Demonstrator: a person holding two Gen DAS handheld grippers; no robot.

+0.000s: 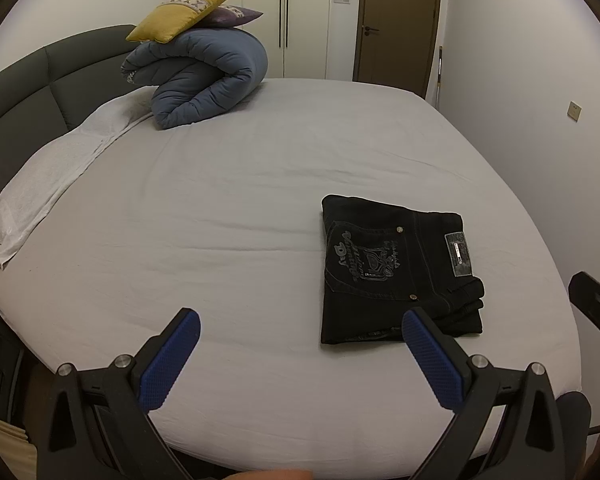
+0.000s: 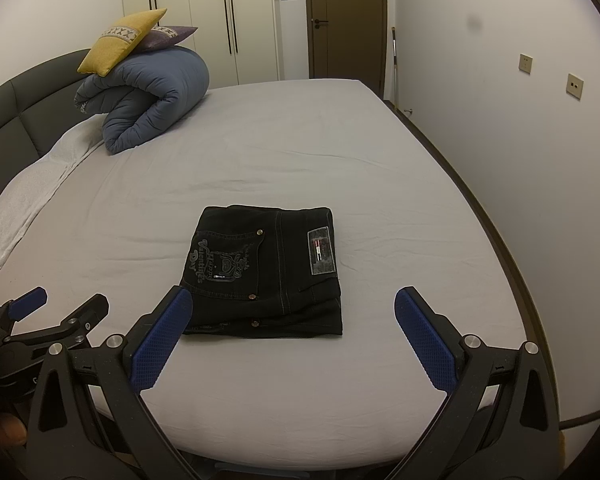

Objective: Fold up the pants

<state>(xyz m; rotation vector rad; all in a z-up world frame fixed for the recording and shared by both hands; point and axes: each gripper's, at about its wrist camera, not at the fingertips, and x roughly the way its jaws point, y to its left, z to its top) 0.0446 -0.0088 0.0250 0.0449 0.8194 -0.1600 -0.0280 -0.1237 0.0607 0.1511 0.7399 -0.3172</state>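
Black jeans (image 1: 396, 268) lie folded into a compact square on the bed, back pocket embroidery and waistband patch facing up. In the right wrist view the same jeans (image 2: 266, 276) sit straight ahead, just beyond the fingertips. My left gripper (image 1: 302, 322) is open above the sheet, to the left of the jeans, with nothing between its blue pads. My right gripper (image 2: 294, 300) is open too, held back from the near edge of the jeans and empty. Part of the right gripper (image 1: 596, 304) shows at the left view's right edge, and the left gripper (image 2: 60, 308) at the right view's lower left.
The bed (image 1: 220, 208) has a pale grey sheet. A rolled blue duvet (image 1: 204, 76) with a yellow cushion (image 1: 180, 12) and a purple one sits near the dark headboard (image 1: 28, 92). A white towel (image 1: 48, 176) lies along the left. A wall (image 2: 500, 120) runs close on the right.
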